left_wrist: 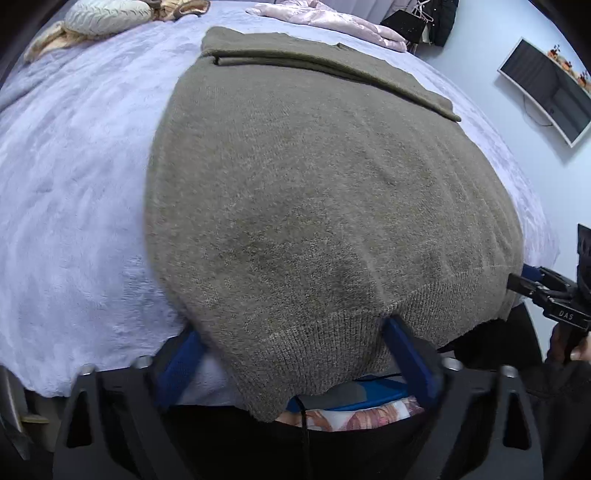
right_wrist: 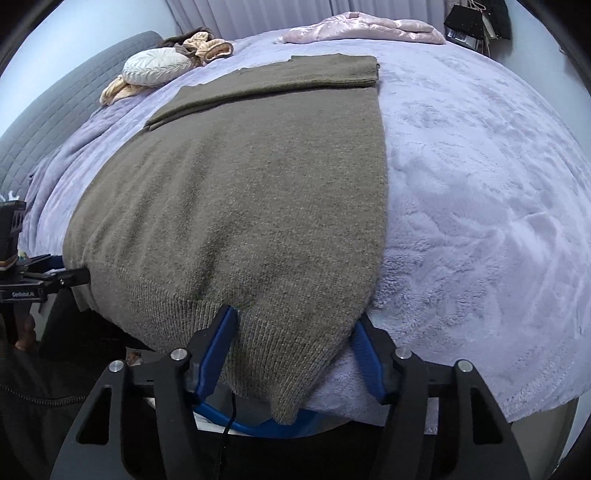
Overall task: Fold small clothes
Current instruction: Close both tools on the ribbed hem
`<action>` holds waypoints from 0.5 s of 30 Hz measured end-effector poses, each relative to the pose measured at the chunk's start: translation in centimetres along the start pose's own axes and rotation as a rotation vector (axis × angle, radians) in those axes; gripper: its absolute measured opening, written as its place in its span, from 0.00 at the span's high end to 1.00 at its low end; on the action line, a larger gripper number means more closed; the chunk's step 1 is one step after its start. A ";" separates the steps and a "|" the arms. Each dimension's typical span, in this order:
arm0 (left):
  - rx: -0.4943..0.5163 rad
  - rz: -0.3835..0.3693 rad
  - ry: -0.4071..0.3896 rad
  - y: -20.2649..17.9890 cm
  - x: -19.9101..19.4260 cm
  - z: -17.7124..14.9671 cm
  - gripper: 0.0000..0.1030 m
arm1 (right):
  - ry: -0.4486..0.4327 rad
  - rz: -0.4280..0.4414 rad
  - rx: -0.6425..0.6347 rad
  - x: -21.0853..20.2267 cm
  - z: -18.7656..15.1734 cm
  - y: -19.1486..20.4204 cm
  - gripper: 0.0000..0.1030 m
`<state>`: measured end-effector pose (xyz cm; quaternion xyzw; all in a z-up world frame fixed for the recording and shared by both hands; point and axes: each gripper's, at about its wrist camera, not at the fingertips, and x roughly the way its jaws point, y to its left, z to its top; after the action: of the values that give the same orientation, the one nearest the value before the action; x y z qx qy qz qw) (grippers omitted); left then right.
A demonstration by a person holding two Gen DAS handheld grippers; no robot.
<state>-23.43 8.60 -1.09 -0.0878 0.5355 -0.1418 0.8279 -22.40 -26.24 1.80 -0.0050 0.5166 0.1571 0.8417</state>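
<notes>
An olive-brown knitted sweater lies flat on the lilac fleece bed cover, its sleeves folded across the far end. Its ribbed hem hangs over the near bed edge. My left gripper is open, its blue fingers standing wide either side of the hem's left corner, which drapes between them. My right gripper is open too, its blue fingers straddling the hem's right corner; the sweater spreads ahead on the cover. The right gripper shows at the left wrist view's right edge.
A round white cushion and peach cloths lie at the headboard side. A pink quilted garment lies at the far end. A wall monitor hangs to the right. A grey headboard is on the left.
</notes>
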 end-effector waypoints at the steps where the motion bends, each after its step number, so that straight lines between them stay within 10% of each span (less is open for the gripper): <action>1: 0.006 0.012 -0.001 -0.1 0.1 0.1 0.00 | 0.006 -0.002 -0.005 0.1 -0.2 0.1 0.37; 11: 0.022 0.055 0.017 -0.7 0.3 0.5 0.02 | -0.016 0.098 -0.016 0.6 -1.2 0.6 0.37; 15: 0.054 0.107 -0.014 -1.8 -0.7 0.3 0.51 | -0.021 0.111 -0.018 0.7 -1.1 0.7 0.38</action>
<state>-23.71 7.16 0.15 -0.0377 0.5295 -0.1112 0.8402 -23.24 -25.59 0.84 0.0178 0.5057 0.2082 0.8370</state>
